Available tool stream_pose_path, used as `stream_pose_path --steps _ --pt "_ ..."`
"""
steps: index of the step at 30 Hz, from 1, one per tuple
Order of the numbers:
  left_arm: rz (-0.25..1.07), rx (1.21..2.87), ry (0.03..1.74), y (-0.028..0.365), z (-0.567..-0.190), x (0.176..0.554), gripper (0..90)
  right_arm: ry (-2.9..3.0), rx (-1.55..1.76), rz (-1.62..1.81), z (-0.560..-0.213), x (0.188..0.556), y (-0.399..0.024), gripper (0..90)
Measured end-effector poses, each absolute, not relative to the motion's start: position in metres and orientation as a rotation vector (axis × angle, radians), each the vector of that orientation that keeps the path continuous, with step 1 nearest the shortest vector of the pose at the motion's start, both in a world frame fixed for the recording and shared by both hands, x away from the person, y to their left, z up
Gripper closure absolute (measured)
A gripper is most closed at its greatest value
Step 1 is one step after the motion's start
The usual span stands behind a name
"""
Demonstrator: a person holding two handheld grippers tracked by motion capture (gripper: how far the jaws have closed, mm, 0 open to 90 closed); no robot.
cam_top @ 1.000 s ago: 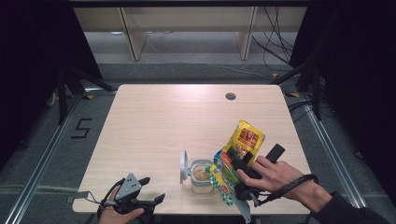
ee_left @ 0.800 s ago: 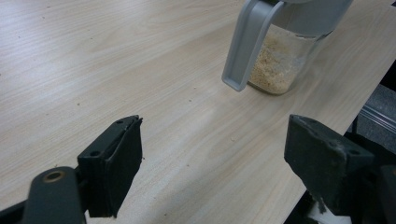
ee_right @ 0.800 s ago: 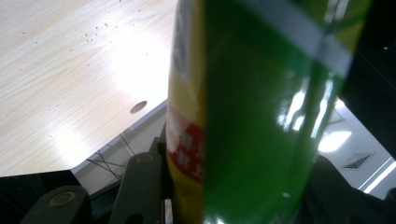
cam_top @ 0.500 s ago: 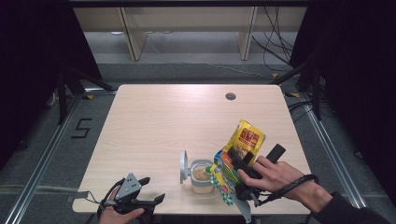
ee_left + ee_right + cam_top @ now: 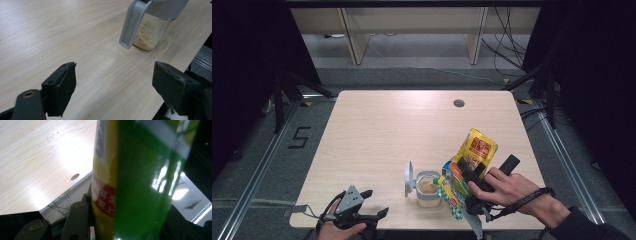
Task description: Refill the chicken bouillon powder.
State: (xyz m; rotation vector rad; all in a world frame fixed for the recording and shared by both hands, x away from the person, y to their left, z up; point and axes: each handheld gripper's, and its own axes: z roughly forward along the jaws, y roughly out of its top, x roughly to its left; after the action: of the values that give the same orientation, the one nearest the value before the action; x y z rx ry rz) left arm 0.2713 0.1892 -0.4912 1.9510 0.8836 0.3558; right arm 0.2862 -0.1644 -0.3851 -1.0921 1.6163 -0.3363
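Observation:
A small clear jar (image 5: 428, 190) holding beige granules stands near the table's front edge, its grey flip lid (image 5: 409, 175) swung open to the left. My right gripper (image 5: 473, 184) is shut on a yellow and green snack bag (image 5: 472, 155), held tilted just right of the jar with its lower end by the jar's rim. In the right gripper view the bag (image 5: 135, 180) sits clamped between the jaws. My left gripper (image 5: 371, 212) stands open at the front left edge, holding nothing. Its own view shows the jar (image 5: 150, 37) and lid (image 5: 132, 25) ahead, beyond the spread jaws.
The light wooden table (image 5: 412, 130) has a round cable hole (image 5: 458, 103) at the back right. Its front edge runs just under both hands. A wooden frame (image 5: 412, 30) stands on the floor behind the table, and a "5" mark (image 5: 298, 137) lies left of it.

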Motion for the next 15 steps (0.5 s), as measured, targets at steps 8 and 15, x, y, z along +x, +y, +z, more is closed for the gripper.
stream_pose_path --steps 8,15 --pt "0.374 1.953 0.868 0.1896 -0.4905 0.2717 18.8 1.618 -1.088 -0.327 -0.3860 0.2859 -0.1644 63.3" --pt "0.376 1.958 0.869 0.1896 -0.4903 0.2717 18.8 1.626 -1.081 -0.318 -0.3873 0.2857 -0.1662 63.4"
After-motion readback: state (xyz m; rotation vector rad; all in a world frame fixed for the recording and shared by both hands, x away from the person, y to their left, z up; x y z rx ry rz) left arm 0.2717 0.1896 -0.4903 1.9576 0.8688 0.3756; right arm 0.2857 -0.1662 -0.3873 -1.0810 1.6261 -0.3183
